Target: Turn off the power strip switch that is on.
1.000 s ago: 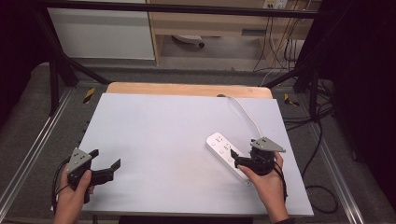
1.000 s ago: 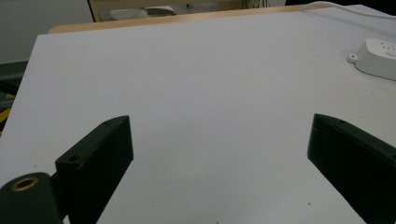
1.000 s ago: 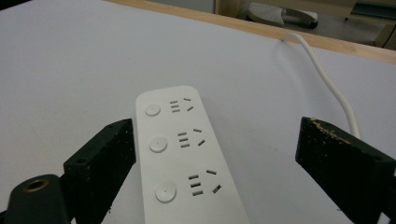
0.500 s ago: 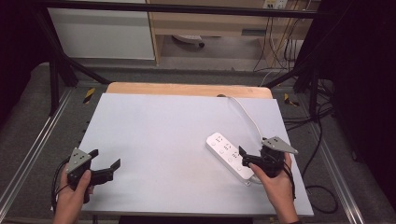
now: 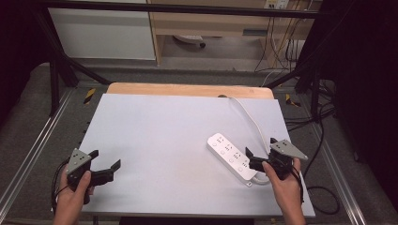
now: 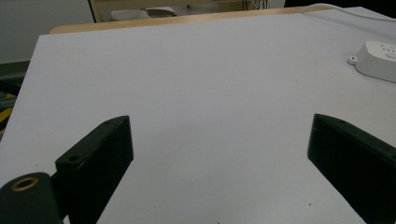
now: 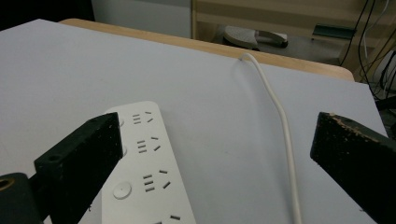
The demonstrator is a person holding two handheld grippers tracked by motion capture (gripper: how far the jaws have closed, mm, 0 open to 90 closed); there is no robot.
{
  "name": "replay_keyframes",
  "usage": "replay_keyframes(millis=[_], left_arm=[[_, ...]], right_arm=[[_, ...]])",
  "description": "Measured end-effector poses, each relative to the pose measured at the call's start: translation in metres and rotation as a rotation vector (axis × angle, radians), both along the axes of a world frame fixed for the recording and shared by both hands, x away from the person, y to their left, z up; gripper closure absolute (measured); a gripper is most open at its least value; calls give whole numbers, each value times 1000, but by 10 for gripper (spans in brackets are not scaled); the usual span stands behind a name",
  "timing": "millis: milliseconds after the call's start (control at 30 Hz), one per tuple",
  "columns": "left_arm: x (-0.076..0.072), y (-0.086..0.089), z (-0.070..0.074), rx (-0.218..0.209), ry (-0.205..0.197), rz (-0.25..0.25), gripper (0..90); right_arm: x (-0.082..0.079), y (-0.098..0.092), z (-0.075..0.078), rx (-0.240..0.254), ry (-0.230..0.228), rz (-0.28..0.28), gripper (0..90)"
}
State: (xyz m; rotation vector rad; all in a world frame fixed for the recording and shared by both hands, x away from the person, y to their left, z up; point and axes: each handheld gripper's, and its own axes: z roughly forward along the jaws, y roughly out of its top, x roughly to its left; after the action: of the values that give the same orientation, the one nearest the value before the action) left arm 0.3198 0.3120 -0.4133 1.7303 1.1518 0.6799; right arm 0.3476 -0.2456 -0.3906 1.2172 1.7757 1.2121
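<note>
A white power strip [image 5: 231,156] lies at an angle on the right of the white table top [image 5: 164,126]. Its white cable [image 5: 248,115] curves off to the back edge. My right gripper [image 5: 260,147] is open just right of the strip's near end, and its jaws have just been opening. In the right gripper view the strip [image 7: 140,168] lies low by the left jaw and the cable [image 7: 278,121] runs between the jaws of the gripper [image 7: 219,121], touching neither. My left gripper [image 5: 104,159] stands open at the front left, nothing between the jaws of it [image 6: 219,126].
A wooden strip [image 5: 187,89] borders the table's back edge. Metal frame rails [image 5: 33,140] run along both sides. Black cables [image 5: 319,140] hang off the right side. The strip's far end [image 6: 378,58] lies at the right edge of the left gripper view.
My right gripper has drawn back to the right, off the near end of the power strip, and its jaws stand wider. The strip and the left gripper have stayed put.
</note>
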Motion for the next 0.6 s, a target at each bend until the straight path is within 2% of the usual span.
replay_keyframes(millis=[300,600], left_arm=[[0,0,0,-3,-1,2,68],[0,0,0,-4,-2,3,68]], right_arm=[[-5,-14,1,17,-24,-32,27],[-13,-29,-1,23,-28,-61,24]])
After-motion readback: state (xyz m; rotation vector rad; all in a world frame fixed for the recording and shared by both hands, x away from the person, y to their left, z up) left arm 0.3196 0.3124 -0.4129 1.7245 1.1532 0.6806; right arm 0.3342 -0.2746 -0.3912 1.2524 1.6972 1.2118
